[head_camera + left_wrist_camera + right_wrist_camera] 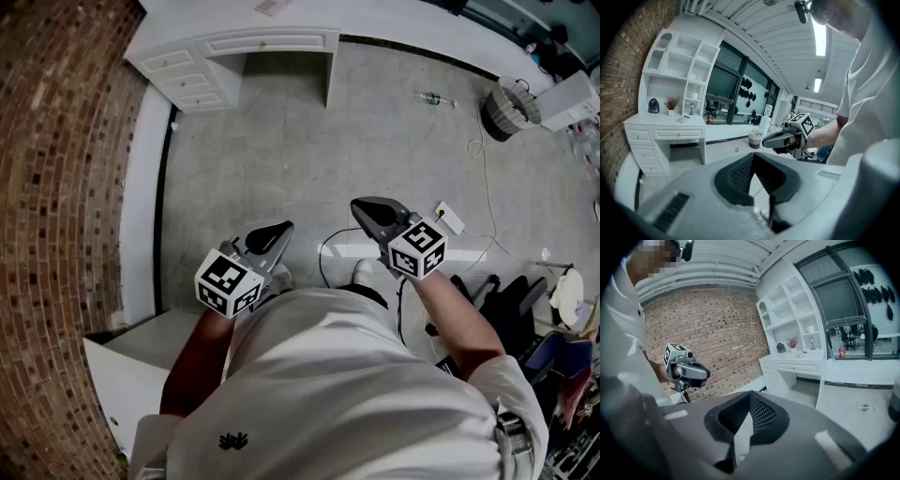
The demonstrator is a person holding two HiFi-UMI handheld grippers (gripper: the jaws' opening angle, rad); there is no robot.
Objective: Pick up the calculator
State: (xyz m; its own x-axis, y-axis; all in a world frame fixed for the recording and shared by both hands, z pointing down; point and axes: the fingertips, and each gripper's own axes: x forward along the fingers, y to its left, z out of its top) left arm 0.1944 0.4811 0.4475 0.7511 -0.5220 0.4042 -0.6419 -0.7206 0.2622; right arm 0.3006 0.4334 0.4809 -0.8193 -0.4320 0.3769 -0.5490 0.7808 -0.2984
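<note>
Just ahead of the person's white shirt (pixel 356 394), left gripper (pixel 281 228) and right gripper (pixel 361 204) are merely carried, fingers closed on nothing. What is probably the calculator (pixel 272 7) lies well apart at twelve o'clock on the white bench (pixel 216 17), so walking up likely comes first.

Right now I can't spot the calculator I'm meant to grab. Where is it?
The calculator lies flat on the white desk, at the left of the left gripper view, just in front of the potted plant.
</note>
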